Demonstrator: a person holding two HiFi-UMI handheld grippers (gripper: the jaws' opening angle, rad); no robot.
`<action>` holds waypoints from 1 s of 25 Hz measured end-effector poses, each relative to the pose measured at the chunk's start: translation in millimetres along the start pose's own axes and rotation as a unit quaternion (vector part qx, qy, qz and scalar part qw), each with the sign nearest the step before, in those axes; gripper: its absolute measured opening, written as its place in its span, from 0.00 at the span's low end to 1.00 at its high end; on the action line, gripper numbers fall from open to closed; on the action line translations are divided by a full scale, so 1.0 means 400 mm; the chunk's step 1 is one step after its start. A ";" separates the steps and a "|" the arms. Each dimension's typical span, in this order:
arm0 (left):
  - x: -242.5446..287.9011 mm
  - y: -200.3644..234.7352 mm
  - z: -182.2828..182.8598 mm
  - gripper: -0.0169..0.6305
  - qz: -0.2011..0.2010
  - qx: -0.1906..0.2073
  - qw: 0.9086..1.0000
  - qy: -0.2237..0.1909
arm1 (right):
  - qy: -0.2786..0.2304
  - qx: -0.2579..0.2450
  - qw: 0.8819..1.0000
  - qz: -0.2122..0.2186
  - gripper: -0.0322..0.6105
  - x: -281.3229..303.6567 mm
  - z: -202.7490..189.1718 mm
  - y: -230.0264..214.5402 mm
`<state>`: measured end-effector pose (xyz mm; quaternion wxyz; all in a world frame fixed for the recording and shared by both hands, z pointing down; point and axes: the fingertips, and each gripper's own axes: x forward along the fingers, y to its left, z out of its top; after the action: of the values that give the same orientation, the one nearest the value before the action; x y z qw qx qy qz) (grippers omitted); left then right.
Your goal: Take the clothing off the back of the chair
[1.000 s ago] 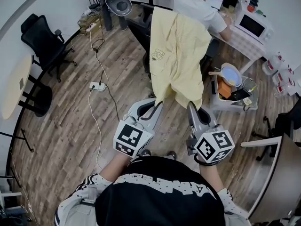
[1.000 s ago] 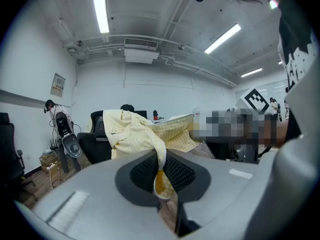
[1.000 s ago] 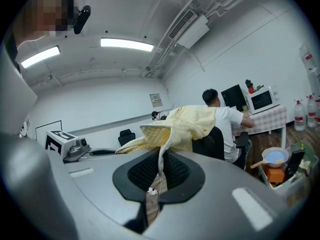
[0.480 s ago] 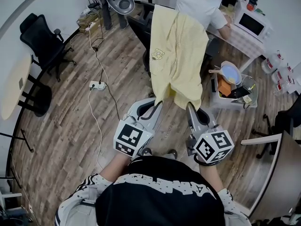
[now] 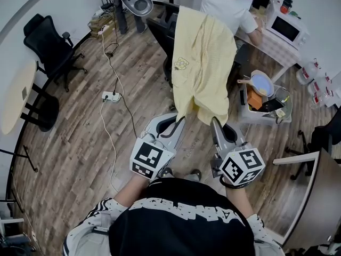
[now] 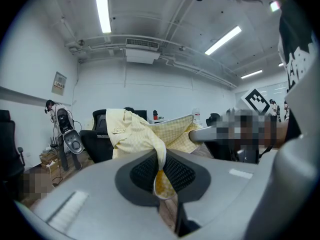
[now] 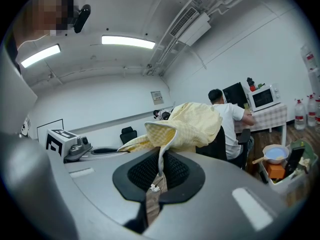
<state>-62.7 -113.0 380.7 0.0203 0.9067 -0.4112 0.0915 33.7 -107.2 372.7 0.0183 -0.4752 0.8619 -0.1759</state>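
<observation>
A pale yellow shirt (image 5: 202,63) hangs over the back of a black office chair (image 5: 160,33) ahead of me. My left gripper (image 5: 179,120) is shut on the shirt's lower left hem, and my right gripper (image 5: 214,120) is shut on the lower right hem. In the left gripper view, a fold of the shirt (image 6: 132,131) runs down into the left gripper (image 6: 161,170) between its dark pads. The right gripper view shows the checked cloth (image 7: 192,126) pinched in the right gripper (image 7: 161,166), stretched toward the chair back (image 7: 220,144).
A person in a white top (image 5: 226,9) sits at a desk just behind the chair. A crate with a bowl (image 5: 264,100) stands to the right, and a microwave (image 5: 287,28) beyond it. A power strip with cable (image 5: 111,96) lies left. Another black chair (image 5: 48,44) and a round table (image 5: 18,97) stand far left.
The shirt and chair sit slightly further right in the head view. Both grippers stay shut on the hem in nearly the same place.
</observation>
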 end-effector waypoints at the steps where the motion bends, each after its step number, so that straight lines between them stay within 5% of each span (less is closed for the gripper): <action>1: -0.002 0.000 -0.005 0.06 -0.001 -0.004 1.000 0.001 | 0.001 0.000 1.000 0.000 0.08 -0.001 -0.001 0.002; 25: -0.102 0.029 -0.031 0.06 -0.035 -0.001 0.999 0.005 | 0.005 -0.010 0.999 -0.038 0.08 -0.007 -0.049 0.098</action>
<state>-99.7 -88.9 385.1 0.0261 0.9202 -0.3790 0.0945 -0.6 -80.1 378.2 0.0023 -0.5069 0.8450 -0.1705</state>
